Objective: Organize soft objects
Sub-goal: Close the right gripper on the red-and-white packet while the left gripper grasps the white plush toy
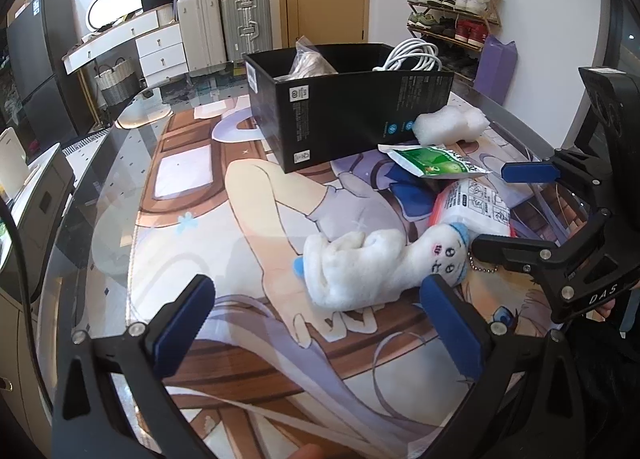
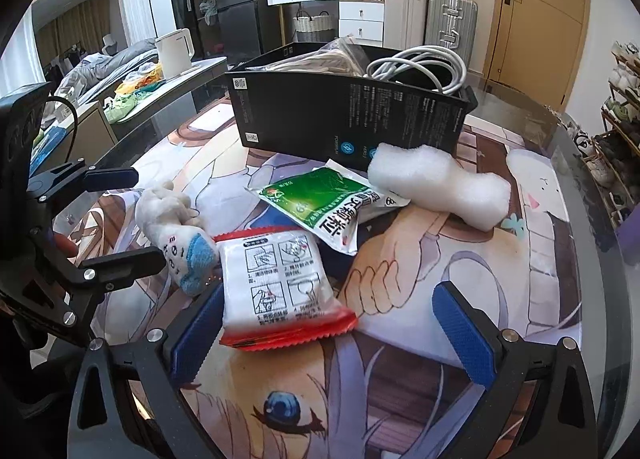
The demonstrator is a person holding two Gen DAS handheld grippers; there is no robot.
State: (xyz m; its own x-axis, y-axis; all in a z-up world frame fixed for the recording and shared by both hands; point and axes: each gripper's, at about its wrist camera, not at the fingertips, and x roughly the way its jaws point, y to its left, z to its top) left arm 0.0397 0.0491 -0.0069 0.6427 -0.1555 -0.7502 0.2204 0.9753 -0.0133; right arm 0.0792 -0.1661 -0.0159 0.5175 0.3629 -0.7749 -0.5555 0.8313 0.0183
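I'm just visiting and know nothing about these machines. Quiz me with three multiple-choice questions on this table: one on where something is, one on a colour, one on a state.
1. Where is the coiled white cable?
A. inside the black box
B. on the mat beside the plush toy
C. held in a claw

2. What colour edges the white packet printed with instruction pictures?
A. blue
B. red
C. yellow

3. How does the left claw stand?
A. shut on the plush toy
B. shut on nothing
C. open, holding nothing

Answers: 1 A, the coils rise above the box's rim. 2 B, red strips run along its top and bottom ends. 3 C, its blue pads sit wide apart with the toy lying just ahead.
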